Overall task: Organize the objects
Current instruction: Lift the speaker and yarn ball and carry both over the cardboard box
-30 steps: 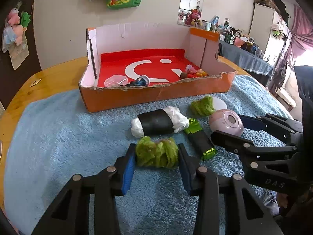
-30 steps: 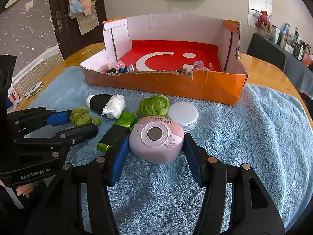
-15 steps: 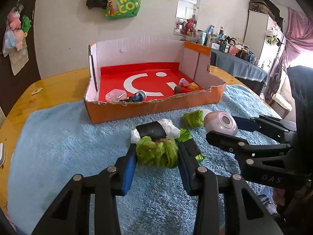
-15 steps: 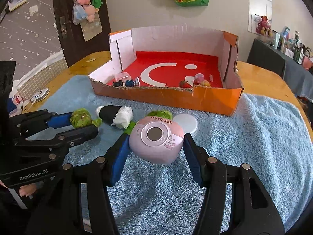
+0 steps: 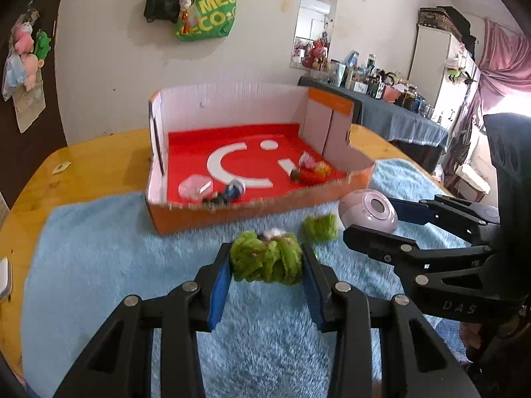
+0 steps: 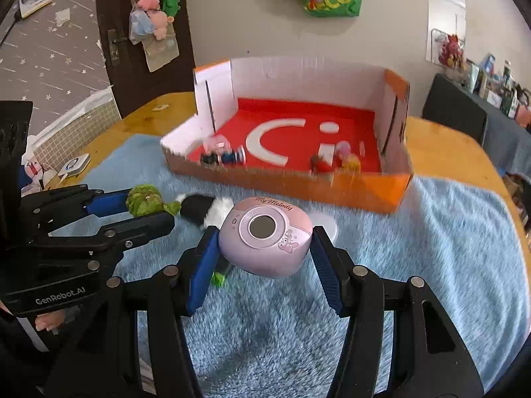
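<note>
My left gripper is shut on a green fuzzy clump, held above the blue towel; it also shows at the left of the right wrist view as the left gripper. My right gripper is shut on a pink rounded gadget marked "My Melody", seen too in the left wrist view as the pink gadget. Beyond both stands an orange cardboard box with a red floor and a few small toys inside.
On the towel lie a second green clump, a black-and-white roll, a white lid and a green-ended dark item. A wooden table carries the towel. A small white device sits at the table's left edge.
Both grippers have risen with their loads off the towel. The green clump and the pink gadget now hang above the other items, and the box floor shows more fully.
</note>
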The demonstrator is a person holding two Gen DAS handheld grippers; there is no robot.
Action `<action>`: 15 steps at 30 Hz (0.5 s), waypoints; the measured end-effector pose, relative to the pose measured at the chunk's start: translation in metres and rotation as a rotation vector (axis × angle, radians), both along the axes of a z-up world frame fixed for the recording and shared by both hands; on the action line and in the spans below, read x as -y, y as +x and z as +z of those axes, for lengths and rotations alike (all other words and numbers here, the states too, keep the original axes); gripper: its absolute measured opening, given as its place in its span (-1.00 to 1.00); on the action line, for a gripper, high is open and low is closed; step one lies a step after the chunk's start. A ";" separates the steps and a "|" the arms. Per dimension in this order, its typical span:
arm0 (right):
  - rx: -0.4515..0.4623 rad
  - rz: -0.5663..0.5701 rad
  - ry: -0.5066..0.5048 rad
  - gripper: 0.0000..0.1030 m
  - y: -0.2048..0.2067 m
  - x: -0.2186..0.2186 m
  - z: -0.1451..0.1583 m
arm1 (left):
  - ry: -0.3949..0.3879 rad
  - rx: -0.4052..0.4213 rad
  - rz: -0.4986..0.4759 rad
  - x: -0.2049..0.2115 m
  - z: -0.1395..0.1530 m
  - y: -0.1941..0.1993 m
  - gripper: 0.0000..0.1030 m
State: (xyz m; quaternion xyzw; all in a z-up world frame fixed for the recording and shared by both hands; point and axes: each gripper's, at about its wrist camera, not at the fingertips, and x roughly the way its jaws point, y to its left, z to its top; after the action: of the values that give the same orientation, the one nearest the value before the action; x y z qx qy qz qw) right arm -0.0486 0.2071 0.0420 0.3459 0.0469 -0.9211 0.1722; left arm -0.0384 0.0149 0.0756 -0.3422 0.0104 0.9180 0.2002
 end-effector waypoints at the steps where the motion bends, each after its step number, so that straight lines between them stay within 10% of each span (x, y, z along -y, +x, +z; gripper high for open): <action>1: -0.010 0.002 0.003 0.05 -0.003 0.001 0.006 | 0.006 0.001 -0.006 0.000 0.003 -0.003 -0.18; 15: 0.032 0.057 0.102 0.05 -0.094 0.000 0.038 | -0.013 0.076 -0.052 -0.007 0.034 -0.102 -0.18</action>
State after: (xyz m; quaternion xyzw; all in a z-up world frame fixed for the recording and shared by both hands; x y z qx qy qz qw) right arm -0.1428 0.2069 0.0799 0.3674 0.1010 -0.9066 0.1814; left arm -0.1400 0.0222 0.1100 -0.3779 0.0174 0.8987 0.2221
